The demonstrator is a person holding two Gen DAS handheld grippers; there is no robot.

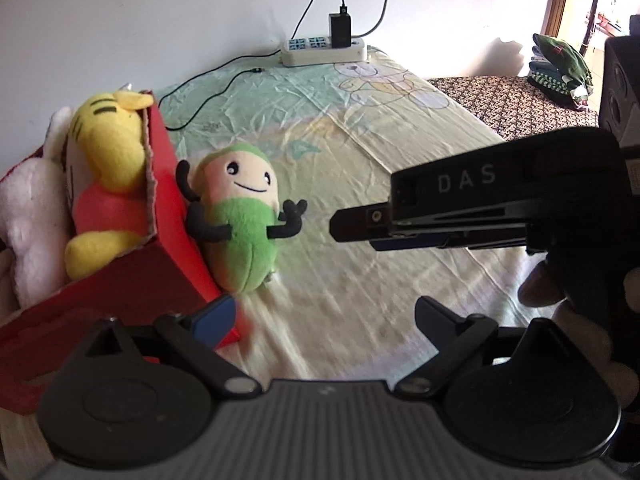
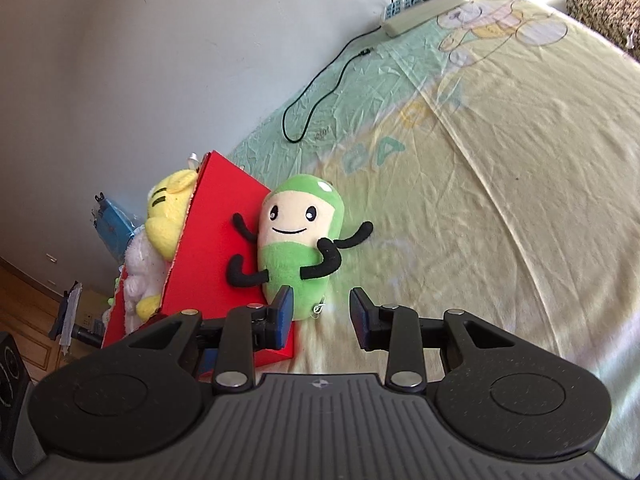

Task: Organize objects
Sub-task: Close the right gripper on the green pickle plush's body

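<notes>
A green plush toy [image 1: 240, 224] with a smiling face and black arms lies on the bed, leaning against the side of a red box [image 1: 168, 248]. The box holds a yellow plush [image 1: 108, 168] and a white plush [image 1: 28, 216]. My left gripper [image 1: 324, 320] is open and empty, low over the sheet, its left finger by the box corner. My right gripper [image 2: 322, 316] is open and empty, just short of the green plush [image 2: 300, 248], beside the red box [image 2: 212, 256]. The right gripper's body also shows in the left wrist view [image 1: 480, 208].
The bed has a pale yellow-green sheet [image 1: 360, 128]. A white power strip [image 1: 324, 50] with a black charger and cables lies at the far edge by the wall. Folded clothes [image 1: 560, 68] sit on a patterned surface at the right. A wooden floor shows to the left [image 2: 32, 300].
</notes>
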